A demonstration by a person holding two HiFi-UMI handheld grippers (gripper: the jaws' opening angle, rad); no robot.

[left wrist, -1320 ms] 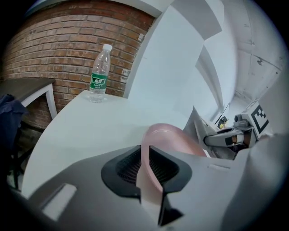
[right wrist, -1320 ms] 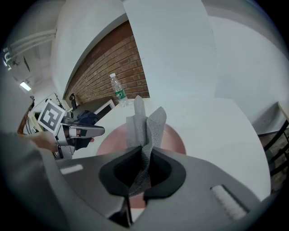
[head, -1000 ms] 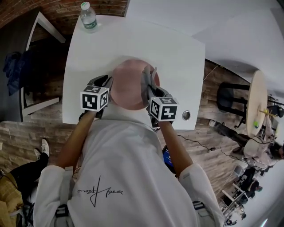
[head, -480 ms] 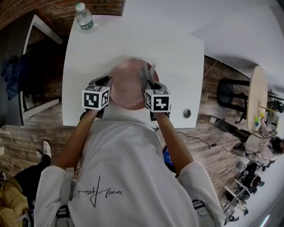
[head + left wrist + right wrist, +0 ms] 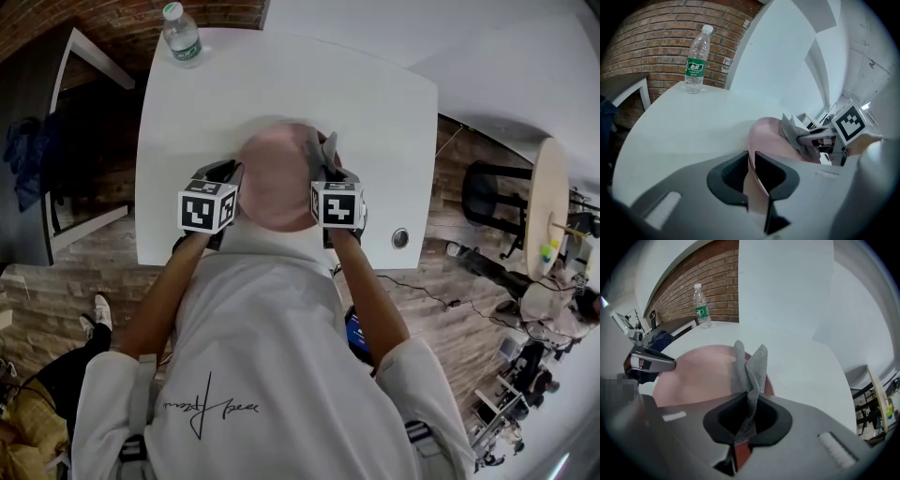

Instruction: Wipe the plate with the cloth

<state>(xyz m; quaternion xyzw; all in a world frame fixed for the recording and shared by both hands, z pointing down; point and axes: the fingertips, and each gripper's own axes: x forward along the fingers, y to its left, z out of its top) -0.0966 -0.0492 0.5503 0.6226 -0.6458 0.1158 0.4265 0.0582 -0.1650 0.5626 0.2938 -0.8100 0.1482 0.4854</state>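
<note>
1. The left gripper point(image 5: 751, 161) is clenched on the near left rim of the pink plate point(image 5: 771, 136). In the left gripper view the thin rim runs straight between the two dark jaws.
2. The right gripper point(image 5: 749, 401) is clamped on a grey mesh cloth point(image 5: 751, 365). The fabric is pinched between the jaws and stands up beyond them in two folded peaks.
3. In the right gripper view the cloth rises over the plate's right edge, with the pink face spread out to its left. Whether the fabric presses on that face I cannot tell.
4. From the head view the plate lies between the two grippers, over the near middle of the white desk point(image 5: 375, 103), just ahead of the person's chest. Its outline is blurred there.
5. The left gripper's marker cube shows at the plate's left side and the right one's at its right, both near the desk's front edge.
6. A clear water bottle point(image 5: 181, 34) with a green label stands upright at the far left corner of the desk, well apart from the plate.
7. A brick wall point(image 5: 651, 42) rises behind the bottle.
</note>
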